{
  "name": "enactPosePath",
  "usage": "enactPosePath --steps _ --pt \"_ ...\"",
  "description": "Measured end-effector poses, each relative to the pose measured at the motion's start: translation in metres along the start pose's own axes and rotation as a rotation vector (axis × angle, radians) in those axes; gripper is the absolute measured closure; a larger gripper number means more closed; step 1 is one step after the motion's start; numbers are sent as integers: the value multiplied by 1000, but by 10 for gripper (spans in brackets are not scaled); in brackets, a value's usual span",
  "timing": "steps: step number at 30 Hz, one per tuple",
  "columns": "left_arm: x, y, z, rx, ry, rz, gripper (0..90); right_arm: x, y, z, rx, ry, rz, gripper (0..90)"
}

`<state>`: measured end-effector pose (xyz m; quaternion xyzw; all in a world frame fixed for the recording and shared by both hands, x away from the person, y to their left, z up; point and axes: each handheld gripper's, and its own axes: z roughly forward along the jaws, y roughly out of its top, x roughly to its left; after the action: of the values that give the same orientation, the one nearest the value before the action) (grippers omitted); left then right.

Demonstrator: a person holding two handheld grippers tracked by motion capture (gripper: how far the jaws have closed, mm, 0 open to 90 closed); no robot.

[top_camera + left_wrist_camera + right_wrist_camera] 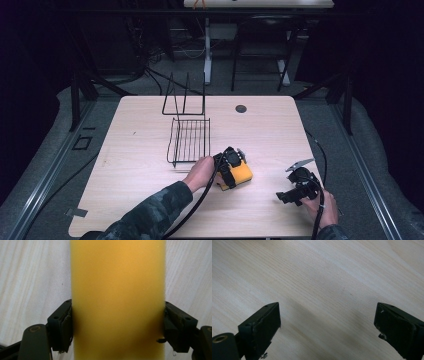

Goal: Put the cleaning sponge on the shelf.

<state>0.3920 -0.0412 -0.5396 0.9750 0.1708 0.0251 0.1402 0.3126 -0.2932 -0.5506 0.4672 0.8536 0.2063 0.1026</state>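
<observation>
Sponge [117,300] pinched across its width by left gripper [117,325], low over the table [150,200] at 5 o'clock of the wire rack [189,140]; looks like the pickup step. Next move probably needs a lift toward the rack, clearing its front wires. Right gripper [327,322] spread wide, holding nothing, parked at 3 o'clock, well clear

lab | dark curtained bay | bare wooden table [150,200] | floor cables [150,62]

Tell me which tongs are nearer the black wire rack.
Left. The left tongs grip a yellow sponge block beside the black wire rack; the right tongs sit farther right, open.
</observation>
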Motion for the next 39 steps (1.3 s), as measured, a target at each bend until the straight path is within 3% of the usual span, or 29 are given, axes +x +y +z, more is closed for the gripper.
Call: enactPosePath --steps 22,39 --pt "-8 -10 -39 -50 10 84 233 0 0 1 2 -1 0 65" --pt "-9 -27 -66 -62 24 85 233 0 0 1 21 -8 -6 66"
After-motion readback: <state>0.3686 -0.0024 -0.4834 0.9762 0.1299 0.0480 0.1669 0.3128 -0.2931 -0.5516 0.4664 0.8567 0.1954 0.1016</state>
